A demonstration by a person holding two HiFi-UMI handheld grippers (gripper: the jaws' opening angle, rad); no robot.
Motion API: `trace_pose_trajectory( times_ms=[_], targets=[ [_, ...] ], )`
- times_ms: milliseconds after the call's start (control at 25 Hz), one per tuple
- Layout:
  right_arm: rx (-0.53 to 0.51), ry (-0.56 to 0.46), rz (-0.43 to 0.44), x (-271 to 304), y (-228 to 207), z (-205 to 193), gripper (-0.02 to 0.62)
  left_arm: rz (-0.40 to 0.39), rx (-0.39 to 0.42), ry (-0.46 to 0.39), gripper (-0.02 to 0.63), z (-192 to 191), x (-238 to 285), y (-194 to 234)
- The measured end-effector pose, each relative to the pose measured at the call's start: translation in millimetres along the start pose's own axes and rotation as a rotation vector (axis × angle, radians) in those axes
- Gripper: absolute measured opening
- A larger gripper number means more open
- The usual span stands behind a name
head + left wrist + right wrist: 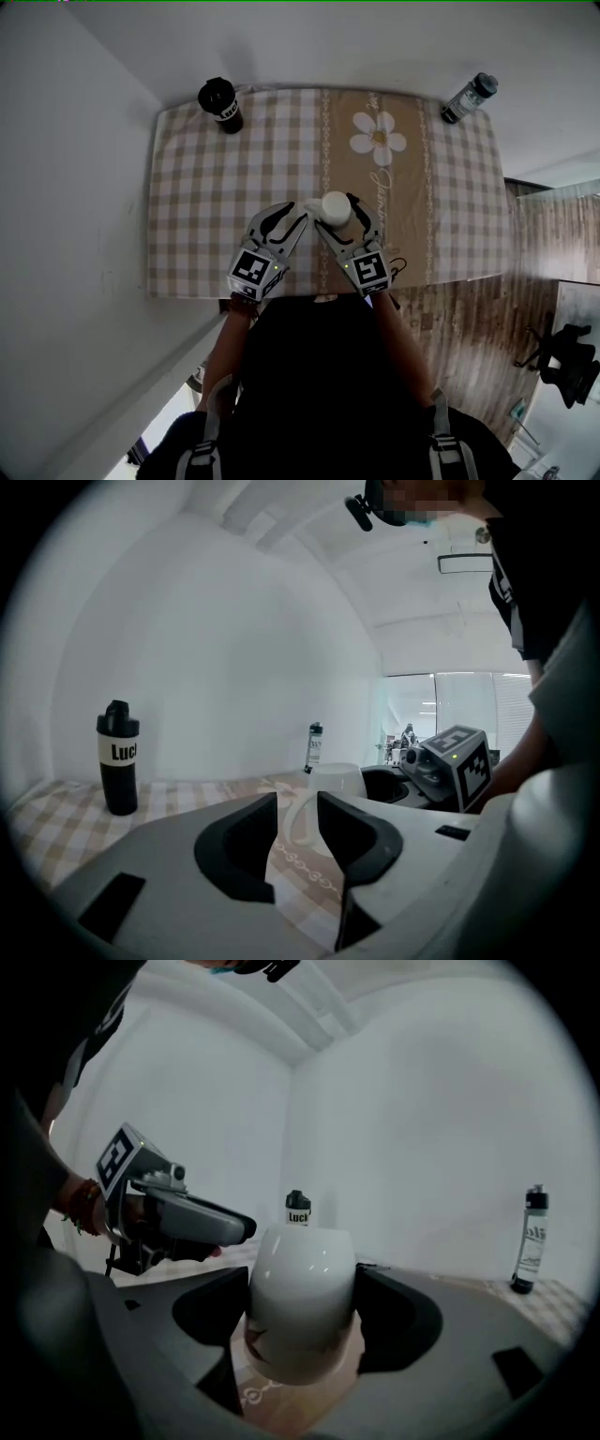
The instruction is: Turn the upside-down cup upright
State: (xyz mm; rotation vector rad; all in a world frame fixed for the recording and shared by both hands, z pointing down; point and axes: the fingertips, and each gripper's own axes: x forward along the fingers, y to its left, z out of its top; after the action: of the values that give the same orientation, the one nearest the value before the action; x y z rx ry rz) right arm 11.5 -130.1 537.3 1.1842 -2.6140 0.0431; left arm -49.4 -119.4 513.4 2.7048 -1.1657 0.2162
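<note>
- The right claw (302, 1321) is clamped on the white cup (336, 205), with one dark pad against each flank of the body.
- The cup sits squarely between that claw's jaws with its axis vertical and its broader end on top. Whether the mouth or the base faces up cannot be told.
- The cup's lower end hangs close over the desk (206, 206) just ahead of the right claw. Whether it touches the checked cloth is unclear.
- The left claw (297, 829) stands with its jaws apart and grips nothing.
- Seen along the left claw, the cup stands just beyond the fingertips, and its handle (294, 819) shows in the gap between them.
- From the head view, the two claws lie side by side and the cup is at their tips, nearer the right one.
- A black bottle (221, 105) stands well beyond the left claw at the far desk edge.
- A grey bottle (469, 97) stands well beyond the right claw at the far corner.
</note>
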Motion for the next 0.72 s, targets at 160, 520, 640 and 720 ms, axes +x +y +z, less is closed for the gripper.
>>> trace_pose_trajectory(
  times_ms=[160, 520, 640, 720],
  targets=[
    [0.007, 0.07, 0.001, 6.4, 3.4, -21.3, 0.368, -0.008, -0.014, 0.023, 0.14, -12.4, 0.8, -1.8],
    [0.015, 0.138, 0.032, 18.0, 4.9, -48.8, 0.361, -0.007, -0.042, 0.065, 0.14, -27.8, -0.3, -5.9],
    [0.022, 0.154, 0.04, 19.6, 3.7, -54.3, 0.353, -0.008, -0.049, 0.064, 0.14, -26.6, 0.9, -8.1],
    [0.007, 0.162, 0.05, 19.0, 4.9, -55.0, 0.353, -0.01, -0.051, 0.068, 0.14, -28.1, 3.3, -9.2]
  ],
)
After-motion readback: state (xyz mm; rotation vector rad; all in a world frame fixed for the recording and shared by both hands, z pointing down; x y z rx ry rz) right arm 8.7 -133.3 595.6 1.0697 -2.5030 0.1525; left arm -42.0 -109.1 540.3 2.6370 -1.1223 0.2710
